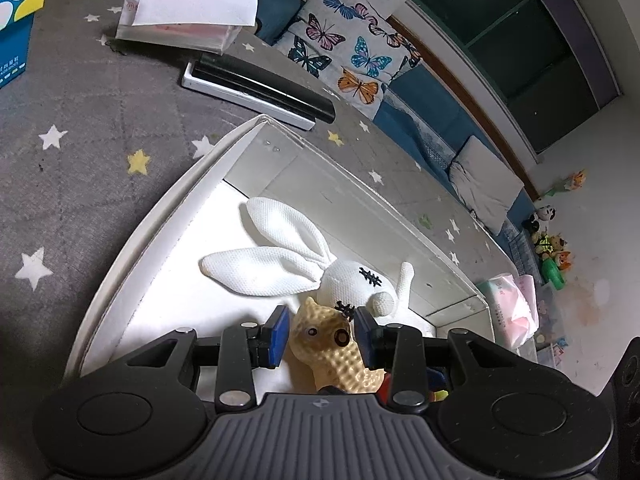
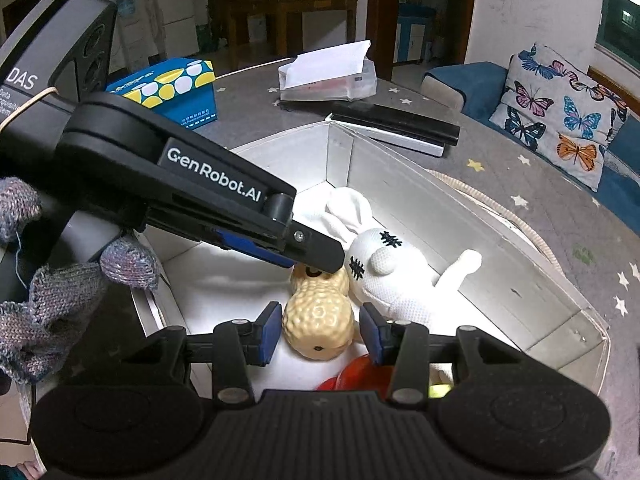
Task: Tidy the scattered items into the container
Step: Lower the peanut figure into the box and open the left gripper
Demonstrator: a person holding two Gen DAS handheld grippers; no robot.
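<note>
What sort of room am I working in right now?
Most likely a home living room: a sofa with a butterfly cushion runs along the star-print table, toys are heaped on the floor, and a fridge stands behind.

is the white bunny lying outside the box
No, the white bunny lies inside the white box, beside the peanut toy.

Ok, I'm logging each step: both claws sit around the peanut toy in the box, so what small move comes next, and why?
Probably lift both claws clear. The peanut toy already lies inside the white box beside the white bunny, and the left claw and right claw look open around it, apparently not gripping.
</note>
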